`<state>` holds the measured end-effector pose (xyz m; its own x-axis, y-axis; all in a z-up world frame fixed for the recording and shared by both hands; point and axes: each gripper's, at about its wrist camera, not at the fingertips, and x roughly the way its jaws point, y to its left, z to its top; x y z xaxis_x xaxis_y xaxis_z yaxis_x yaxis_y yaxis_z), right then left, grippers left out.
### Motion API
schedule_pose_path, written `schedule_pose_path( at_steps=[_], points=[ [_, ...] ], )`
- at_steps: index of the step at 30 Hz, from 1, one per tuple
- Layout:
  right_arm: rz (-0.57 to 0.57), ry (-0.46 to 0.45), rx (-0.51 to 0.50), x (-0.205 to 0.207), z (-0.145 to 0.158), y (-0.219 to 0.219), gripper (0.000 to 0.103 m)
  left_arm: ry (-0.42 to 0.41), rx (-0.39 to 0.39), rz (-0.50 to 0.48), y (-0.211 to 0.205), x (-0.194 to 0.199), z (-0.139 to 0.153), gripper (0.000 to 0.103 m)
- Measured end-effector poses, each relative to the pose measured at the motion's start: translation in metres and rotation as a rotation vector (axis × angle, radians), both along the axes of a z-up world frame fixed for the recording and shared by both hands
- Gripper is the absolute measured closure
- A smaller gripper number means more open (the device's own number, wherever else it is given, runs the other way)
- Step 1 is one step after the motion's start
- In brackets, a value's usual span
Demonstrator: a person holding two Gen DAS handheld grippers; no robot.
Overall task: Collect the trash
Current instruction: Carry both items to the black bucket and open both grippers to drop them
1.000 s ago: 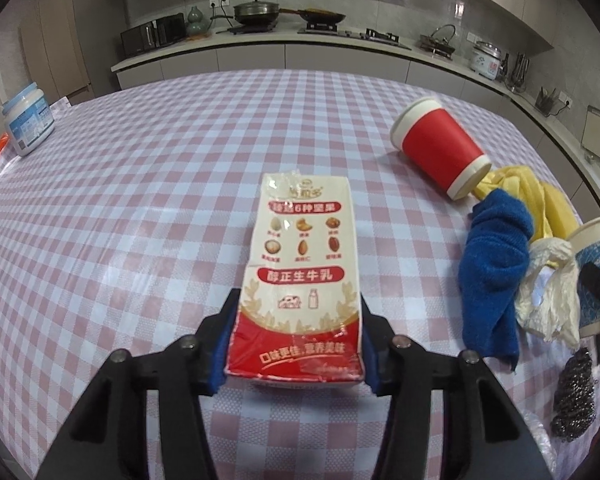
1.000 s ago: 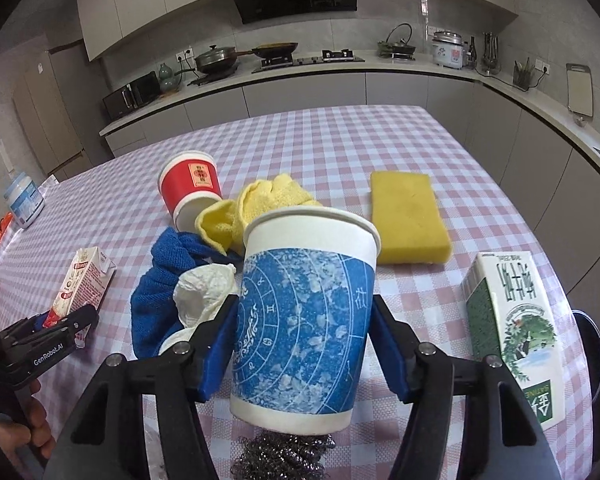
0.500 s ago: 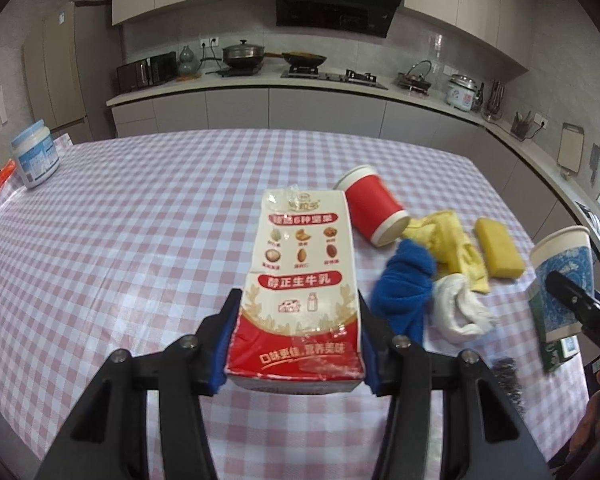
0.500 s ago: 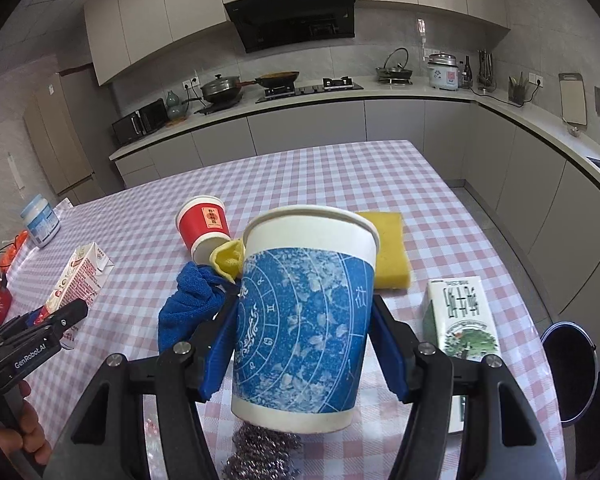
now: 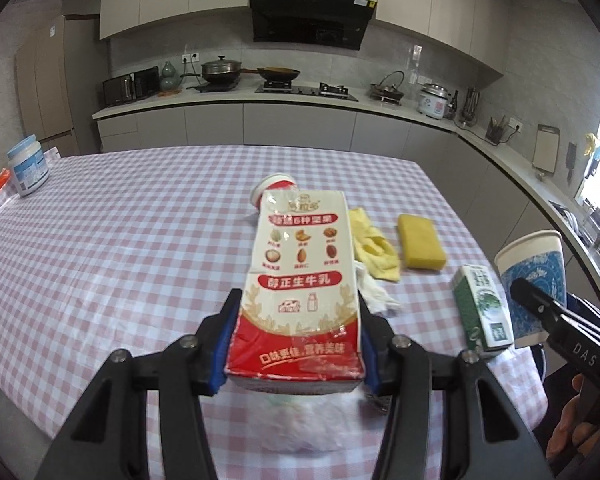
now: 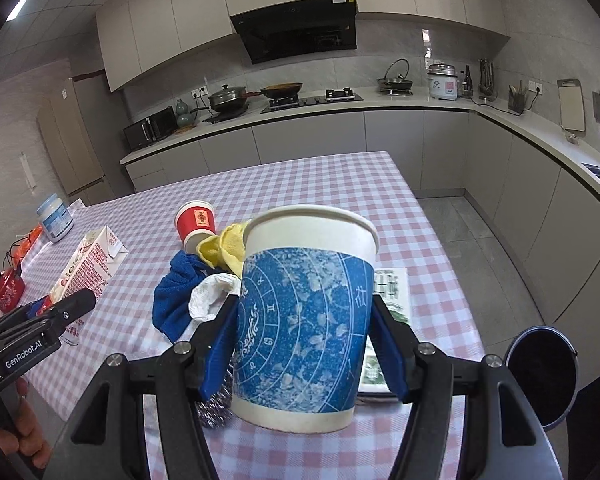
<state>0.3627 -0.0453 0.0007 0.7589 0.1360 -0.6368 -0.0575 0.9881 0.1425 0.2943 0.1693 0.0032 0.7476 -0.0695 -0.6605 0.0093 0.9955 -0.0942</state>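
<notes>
my left gripper [image 5: 296, 344] is clamped partway closed on the sides of a red and white milk carton [image 5: 300, 280], held lifted over the checked table [image 5: 120, 240]. my right gripper [image 6: 304, 344] is pinched at about half width around a blue and white paper cup [image 6: 304, 320], upright and also clear of the table. just under the cup sits a steel scourer [image 6: 216, 404]. a little farther lie a crumpled white bag [image 6: 208, 296], a blue cloth [image 6: 172, 304] and a green carton [image 5: 482, 312] on its side. beyond them are a yellow cloth [image 5: 374, 248], a yellow sponge [image 5: 420, 242] and a tipped red cup [image 6: 196, 224]. a black bin [image 6: 540, 372] stands on the floor beside the table's right edge. a white tub [image 5: 28, 168] sits at the far left corner.
</notes>
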Motion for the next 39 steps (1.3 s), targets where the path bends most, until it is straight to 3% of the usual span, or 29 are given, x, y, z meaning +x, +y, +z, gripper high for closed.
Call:
schedule_pose_path(
  at_steps=[17,22,27,39],
  points=[
    [-0.188,0.015,0.018,-0.057,0.008,-0.056,0.038,0.004,-0.018,-0.213,-0.062,-0.006,0.0,0.05],
    [-0.242,-0.006,0.017,-0.074,0.014,-0.09,0.038,-0.014,-0.01,-0.265,-0.092,-0.01,0.006,0.05],
    [-0.287,-0.006,0.029,-0.089,0.011,-0.143,0.038,-0.02,-0.011,-0.309,-0.138,-0.013,0.008,0.05],
    [-0.377,0.045,0.023,-0.1,-0.007,-0.315,0.038,0.05,-0.035,-0.429,-0.307,-0.002,-0.012,0.05]
  ],
)
